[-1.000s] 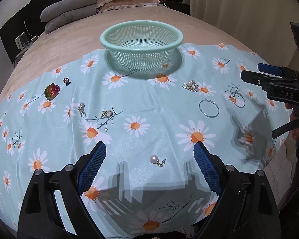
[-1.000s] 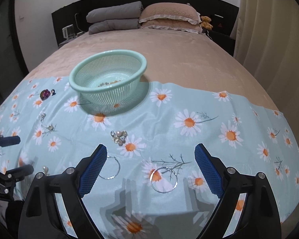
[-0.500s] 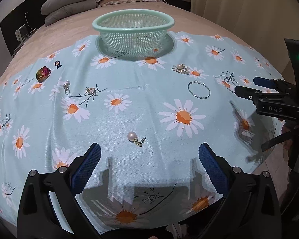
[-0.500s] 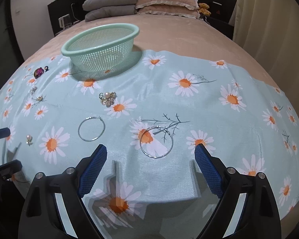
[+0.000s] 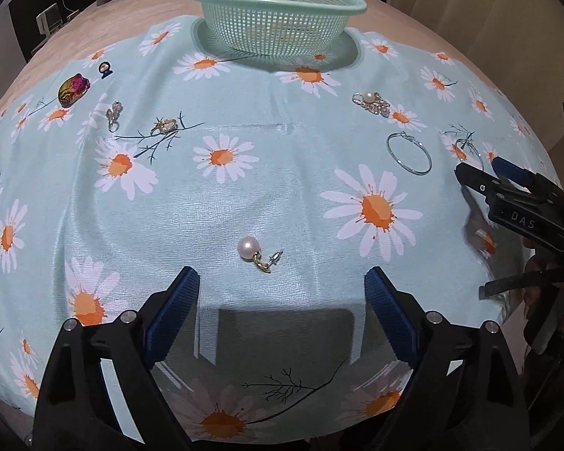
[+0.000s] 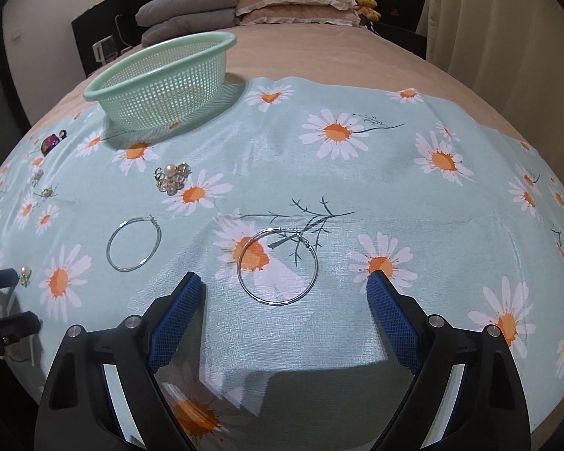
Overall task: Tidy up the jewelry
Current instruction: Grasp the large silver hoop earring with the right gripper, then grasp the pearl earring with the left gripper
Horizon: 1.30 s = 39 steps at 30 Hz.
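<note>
Left wrist view: right gripper [image 5: 507,184] reads "DAS"; both jaws wide apart, empty; left just narrowing

Jewelry [image 5: 260,254] on cloth [image 5: 282,173] before basket [image 5: 278,18]

Both wrist cameras look steeply down, close over the daisy cloth [image 5: 282,188], sharing the green basket [image 6: 161,86] and the left hoop [image 5: 409,152].

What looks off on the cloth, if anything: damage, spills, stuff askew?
Nothing damaged or spilled. The jewelry is just scattered loose over the daisy cloth: pearl earring, two hoops, a tangled cluster. The basket stands upright at the cloth's far edge.
</note>
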{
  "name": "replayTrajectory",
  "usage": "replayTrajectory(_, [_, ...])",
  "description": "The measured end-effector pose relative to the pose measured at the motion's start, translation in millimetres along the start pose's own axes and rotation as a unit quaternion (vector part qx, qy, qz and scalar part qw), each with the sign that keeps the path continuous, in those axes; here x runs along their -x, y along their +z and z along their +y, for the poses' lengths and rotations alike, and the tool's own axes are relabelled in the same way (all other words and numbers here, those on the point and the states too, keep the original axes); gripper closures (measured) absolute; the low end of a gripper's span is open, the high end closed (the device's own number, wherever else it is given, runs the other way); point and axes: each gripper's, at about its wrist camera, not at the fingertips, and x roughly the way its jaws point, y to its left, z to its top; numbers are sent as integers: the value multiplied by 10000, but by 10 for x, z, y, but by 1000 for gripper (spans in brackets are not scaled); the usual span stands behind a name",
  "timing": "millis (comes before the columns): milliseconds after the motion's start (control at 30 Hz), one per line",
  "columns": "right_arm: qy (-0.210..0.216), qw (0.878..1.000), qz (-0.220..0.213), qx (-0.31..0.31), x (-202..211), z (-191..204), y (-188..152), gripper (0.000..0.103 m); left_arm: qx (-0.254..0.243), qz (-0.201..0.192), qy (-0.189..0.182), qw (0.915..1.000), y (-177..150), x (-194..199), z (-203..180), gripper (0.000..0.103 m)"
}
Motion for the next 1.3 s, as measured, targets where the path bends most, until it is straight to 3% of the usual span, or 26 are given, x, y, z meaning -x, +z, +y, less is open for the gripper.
replayTrajectory(167, [11,10000,-55,55,19,15,-5,40,18,33,144,9999,0,-6,20,32])
replayTrajectory(233, [26,10000,-41,84,28,17,3,64,73,22,150,9999,3,5,42,42])
replayTrajectory(267, [17,9999,-21,110,30,23,9,64,92,11,121,9999,1,13,54,46])
replayTrajectory(333, [-6,9999,15,167,29,36,16,64,84,5,27,10000,4,32,62,69])
replayTrajectory(467, [65,9999,70,141,57,18,27,65,8,76,-64,10000,12,43,51,95])
replayTrajectory(500, [95,9999,66,117,74,3,27,74,2,96,-93,9999,12,48,52,100])
replayTrajectory(533, [147,9998,126,97,77,-16,29,92,-6,103,-94,9999,7,55,54,100])
replayTrajectory(900, [394,9989,67,-259,171,-223,32,90,72,139,-183,9997,-41,130,139,103])
replayTrajectory(967, [478,9982,46,-350,181,-245,37,67,159,95,-234,9996,-29,142,184,103])
replayTrajectory(1000, [456,9983,-11,-375,195,-245,34,40,231,66,-223,9995,-25,150,209,103])
replayTrajectory(1033, [415,9984,-127,-372,225,-234,30,31,237,50,-222,9995,-20,154,216,100])
replayTrajectory(1067, [423,9983,-218,-347,245,-219,31,31,225,12,-211,9995,-14,160,217,97])
replayTrajectory(1133, [527,9979,-214,-302,232,-176,43,31,171,-30,-172,9997,-14,162,207,71])
replayTrajectory(1233, [442,9989,-161,-83,169,-51,43,31,81,-107,-123,9998,4,168,158,44])
replayTrajectory(1300, [372,9992,-130,83,122,41,30,31,35,-109,-121,9999,25,149,129,39])
